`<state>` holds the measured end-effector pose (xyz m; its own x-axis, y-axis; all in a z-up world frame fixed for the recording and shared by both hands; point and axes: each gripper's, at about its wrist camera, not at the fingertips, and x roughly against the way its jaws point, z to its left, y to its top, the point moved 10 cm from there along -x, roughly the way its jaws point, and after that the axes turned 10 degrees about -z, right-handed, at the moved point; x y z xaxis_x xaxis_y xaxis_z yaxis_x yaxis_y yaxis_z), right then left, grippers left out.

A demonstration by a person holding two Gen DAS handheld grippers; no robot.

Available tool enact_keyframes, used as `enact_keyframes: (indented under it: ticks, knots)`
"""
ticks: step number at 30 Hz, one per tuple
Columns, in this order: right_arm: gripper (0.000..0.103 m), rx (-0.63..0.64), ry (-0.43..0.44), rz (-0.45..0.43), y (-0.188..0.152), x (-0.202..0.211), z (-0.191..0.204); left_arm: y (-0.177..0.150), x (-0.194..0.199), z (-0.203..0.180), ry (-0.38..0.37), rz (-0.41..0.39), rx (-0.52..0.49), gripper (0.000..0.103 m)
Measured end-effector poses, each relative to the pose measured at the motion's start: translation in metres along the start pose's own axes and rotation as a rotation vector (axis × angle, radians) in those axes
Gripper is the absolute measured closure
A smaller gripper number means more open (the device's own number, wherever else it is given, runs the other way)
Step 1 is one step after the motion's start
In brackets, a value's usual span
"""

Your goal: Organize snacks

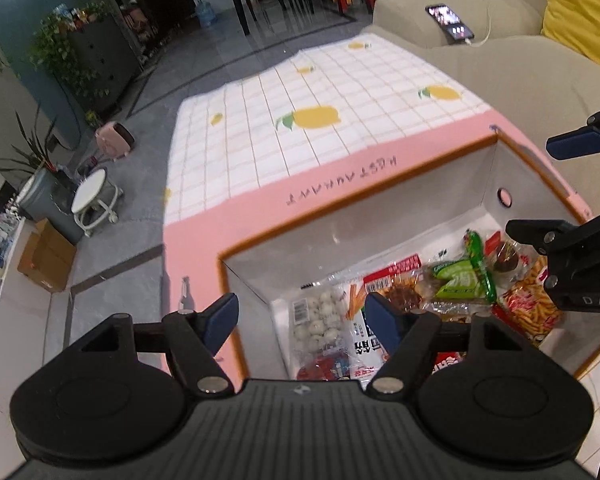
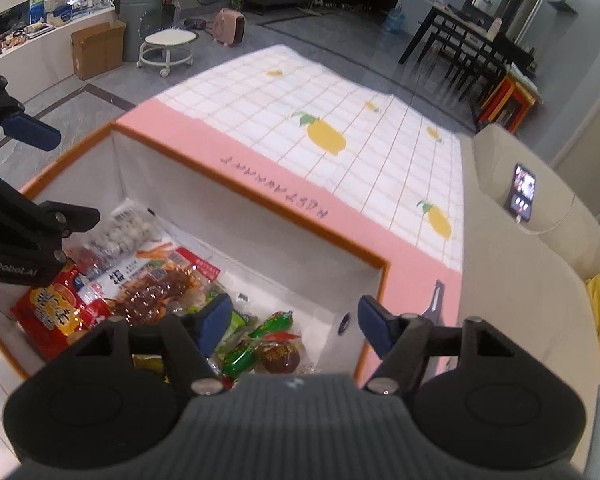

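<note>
An open storage box [image 1: 340, 210] with an orange rim, pink outside and white inside stands on a lemon-print cloth. Several snack packs lie on its floor: a clear bag of white balls [image 1: 320, 320], green packets [image 1: 460, 276] and a bag of orange sticks [image 1: 532, 304]. My left gripper [image 1: 300, 312] is open and empty, straddling the box's left wall above the white-ball bag. In the right wrist view my right gripper [image 2: 294, 312] is open and empty over the right end of the box [image 2: 260, 200], above the green packets [image 2: 244, 352]. A red bag [image 2: 56, 312] lies at the left end.
The lemon-print cloth [image 1: 320, 120] stretches beyond the box. A beige sofa [image 1: 520, 72] runs along the right, with a lit phone [image 1: 450, 20] on its arm and a yellow cushion [image 1: 580, 12]. On the floor to the left stand a white stool [image 2: 168, 46], a cardboard box [image 2: 98, 50] and a grey bin [image 2: 140, 16].
</note>
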<state>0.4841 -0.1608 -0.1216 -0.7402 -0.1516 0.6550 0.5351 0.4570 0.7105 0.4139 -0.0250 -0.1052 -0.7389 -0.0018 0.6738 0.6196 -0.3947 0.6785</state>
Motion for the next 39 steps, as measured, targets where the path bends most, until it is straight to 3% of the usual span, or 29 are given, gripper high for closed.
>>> enact_keyframes:
  ticks: [6, 9, 17, 21, 29, 34, 39]
  knots:
    - [0.034, 0.024, -0.039, -0.082, 0.028, 0.045, -0.005, 0.026, 0.044, 0.009, 0.033, -0.09, -0.012, 0.018]
    - [0.026, 0.03, -0.046, -0.138, 0.044, 0.074, -0.005, 0.04, 0.069, 0.012, 0.05, -0.144, -0.017, 0.018]
    - [0.024, 0.053, -0.071, -0.269, 0.071, 0.157, 0.002, 0.071, 0.152, 0.015, 0.097, -0.327, -0.023, 0.016]
    - [0.017, 0.028, -0.071, -0.347, 0.076, 0.202, 0.006, 0.073, 0.193, 0.018, 0.132, -0.43, 0.006, 0.014]
    - [0.01, -0.129, -0.09, -0.523, 0.065, 0.292, 0.014, 0.055, 0.264, 0.027, 0.211, -0.615, 0.079, 0.011]
    - [0.004, -0.276, -0.094, -0.629, 0.032, 0.333, 0.023, 0.025, 0.289, 0.03, 0.234, -0.646, 0.192, 0.0]
    - [0.004, -0.375, -0.117, -0.657, -0.013, 0.345, 0.046, -0.02, 0.292, 0.026, 0.277, -0.638, 0.292, 0.0]
